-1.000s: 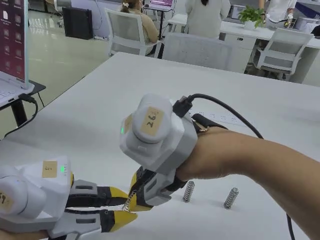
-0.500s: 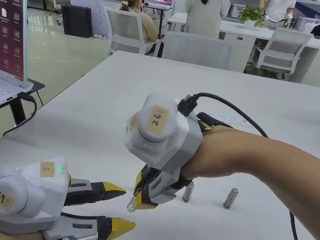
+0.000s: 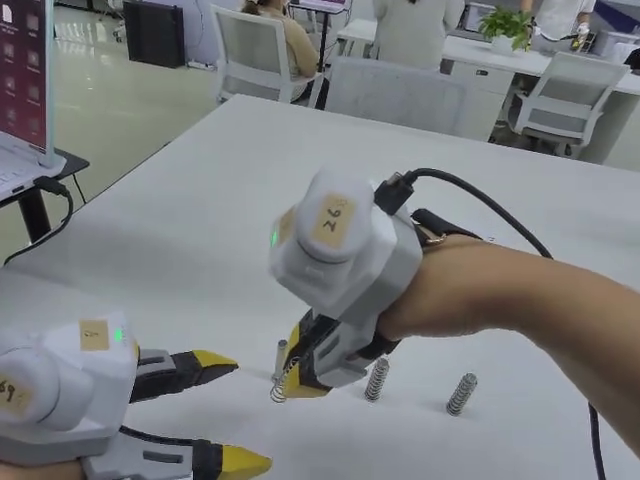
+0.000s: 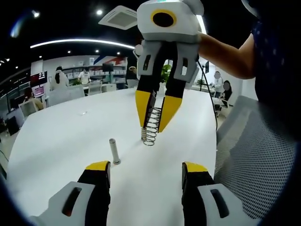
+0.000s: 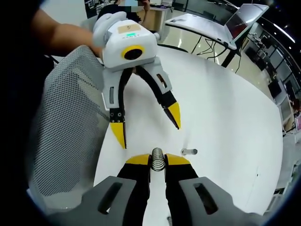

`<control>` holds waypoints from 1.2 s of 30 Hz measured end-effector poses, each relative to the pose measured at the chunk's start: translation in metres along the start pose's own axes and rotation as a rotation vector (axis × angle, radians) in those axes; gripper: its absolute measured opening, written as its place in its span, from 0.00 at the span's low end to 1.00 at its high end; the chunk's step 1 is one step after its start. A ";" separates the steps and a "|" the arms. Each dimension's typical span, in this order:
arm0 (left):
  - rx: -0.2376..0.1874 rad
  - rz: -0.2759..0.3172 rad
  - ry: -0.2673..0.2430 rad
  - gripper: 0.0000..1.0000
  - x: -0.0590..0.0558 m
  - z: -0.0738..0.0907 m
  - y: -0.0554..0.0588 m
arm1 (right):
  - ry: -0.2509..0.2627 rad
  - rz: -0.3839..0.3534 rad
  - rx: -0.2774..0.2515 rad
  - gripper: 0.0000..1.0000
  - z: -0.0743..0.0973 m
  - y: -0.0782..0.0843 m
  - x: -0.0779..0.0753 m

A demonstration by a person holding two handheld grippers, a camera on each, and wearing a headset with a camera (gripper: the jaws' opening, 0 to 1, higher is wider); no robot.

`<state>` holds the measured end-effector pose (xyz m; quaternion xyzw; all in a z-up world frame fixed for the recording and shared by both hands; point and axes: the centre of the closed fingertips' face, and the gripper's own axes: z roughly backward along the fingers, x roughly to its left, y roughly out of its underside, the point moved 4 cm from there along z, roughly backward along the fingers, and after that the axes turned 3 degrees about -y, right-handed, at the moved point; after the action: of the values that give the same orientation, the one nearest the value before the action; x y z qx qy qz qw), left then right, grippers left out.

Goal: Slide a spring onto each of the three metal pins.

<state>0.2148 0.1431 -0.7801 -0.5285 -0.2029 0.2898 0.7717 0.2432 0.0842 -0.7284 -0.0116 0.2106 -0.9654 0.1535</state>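
The right gripper (image 3: pixel 298 378), white-bodied with yellow-tipped black jaws, is closed narrowly on a small silver coil spring (image 3: pixel 281 386). The spring is clasped along its upper part and juts out tilted below the jaw tips. Its lower end is held low over the white tabletop (image 3: pixel 180 230), just beside the base of a short grey metal pin (image 3: pixel 281 356). The pin stands upright and bare, and the spring is not threaded onto it.

The left gripper (image 3: pixel 232 412) is held with its jaws spread wide and nothing between them. It is pointed toward the pin and the spring from nearby and is apart from both.

On the far side of the right gripper, a second coil spring (image 3: pixel 377 380) and a third coil spring (image 3: pixel 461 394) are seen standing on the tabletop, slightly tilted and near each other. Whether pins run inside them cannot be told. A black cable (image 3: pixel 480 205) is plugged into the right gripper's body and is led back above the forearm.
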 end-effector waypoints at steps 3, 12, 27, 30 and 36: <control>0.005 0.005 -0.005 0.61 0.001 0.000 0.000 | 0.009 -0.006 -0.003 0.08 0.004 0.001 -0.004; 0.021 0.020 -0.017 0.69 0.000 -0.001 0.004 | 0.061 -0.013 0.004 0.08 0.013 0.000 -0.023; 0.023 0.011 -0.026 0.71 0.000 0.002 0.004 | 0.069 0.010 0.074 0.08 0.012 0.001 -0.043; 0.024 0.009 -0.025 0.71 -0.001 0.003 0.005 | 0.073 0.019 0.099 0.08 0.011 0.002 -0.049; 0.027 0.006 -0.028 0.71 0.000 0.004 0.006 | 0.061 0.024 0.114 0.08 0.006 -0.002 -0.056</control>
<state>0.2109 0.1472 -0.7842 -0.5145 -0.2080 0.3023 0.7750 0.2959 0.1004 -0.7194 0.0292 0.1599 -0.9738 0.1590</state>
